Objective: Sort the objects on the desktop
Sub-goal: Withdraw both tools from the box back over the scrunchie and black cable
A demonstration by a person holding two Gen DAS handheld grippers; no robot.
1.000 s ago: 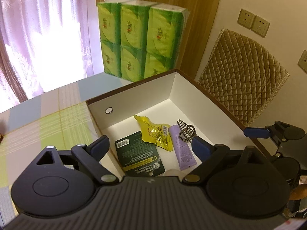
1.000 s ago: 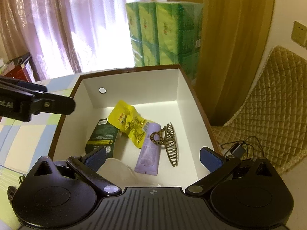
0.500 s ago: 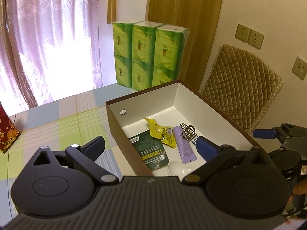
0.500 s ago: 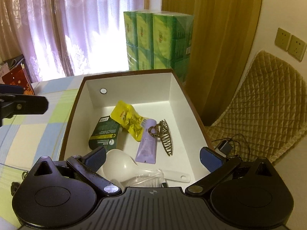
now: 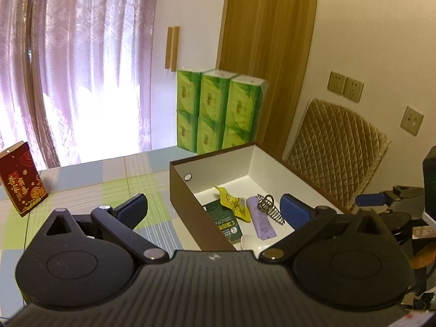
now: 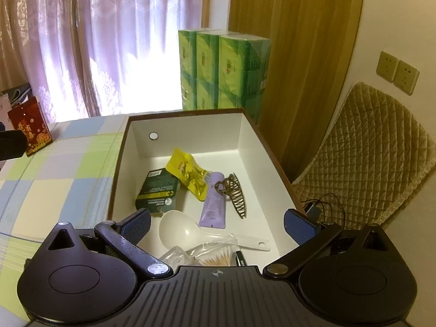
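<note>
Both claws are held wide apart and empty: left gripper (image 5: 214, 208), right gripper (image 6: 216, 222). Inside the box (image 6: 252, 133) are seen a green packet (image 6: 158, 190), yellow sachet (image 6: 189, 173), purple tube (image 6: 214, 204), hair claw (image 6: 234, 193), white spoon (image 6: 179, 230) and cotton swabs (image 6: 215, 257).

Daylight glowed through lilac curtains (image 5: 76, 76) at far left — a wooden panel (image 5: 267, 54), cream wall (image 5: 368, 41) and quilted chair back (image 5: 335, 152) stood right.
</note>
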